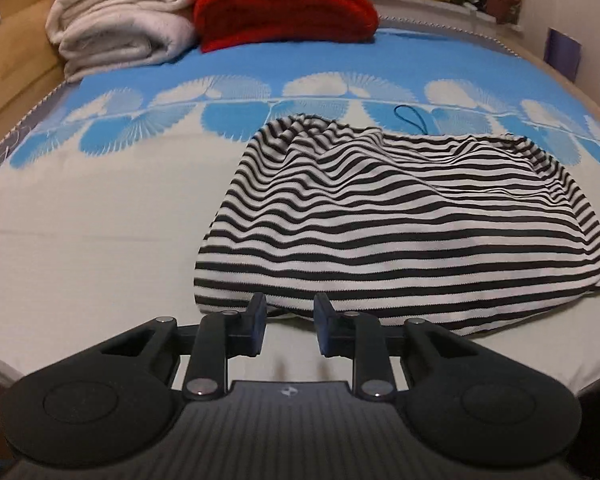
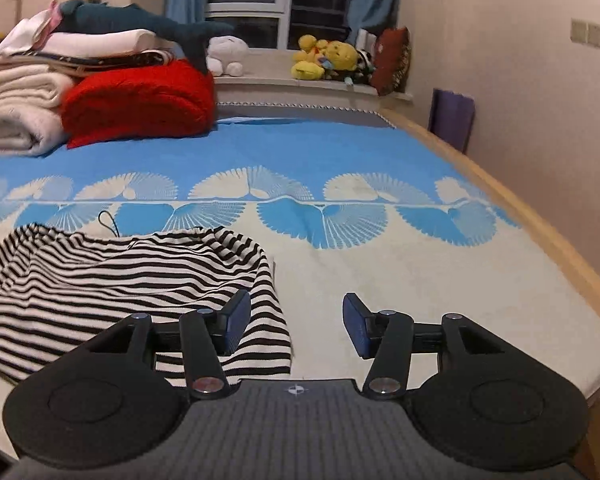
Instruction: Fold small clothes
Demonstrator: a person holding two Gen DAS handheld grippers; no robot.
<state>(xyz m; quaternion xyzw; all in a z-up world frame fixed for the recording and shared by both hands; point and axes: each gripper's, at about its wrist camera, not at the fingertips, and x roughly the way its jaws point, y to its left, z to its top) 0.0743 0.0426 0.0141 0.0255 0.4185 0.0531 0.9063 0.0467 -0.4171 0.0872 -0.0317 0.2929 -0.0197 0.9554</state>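
Both grippers, left (image 1: 289, 322) and right (image 2: 295, 324), sit released and empty. I'd grab the striped garment (image 1: 380, 216) by its near corners at the frame bottom, then fold evenly.

Legible text — none. Only sign: a small round crosshair mark on the ribbed grey gripper body (image 1: 288, 391) — seen in both wrist views.

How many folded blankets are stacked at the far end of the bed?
2 clear ones: a cream blanket at the far left corner and a red blanket beside it, to its right. More folded linens sit on top; others may be hidden.
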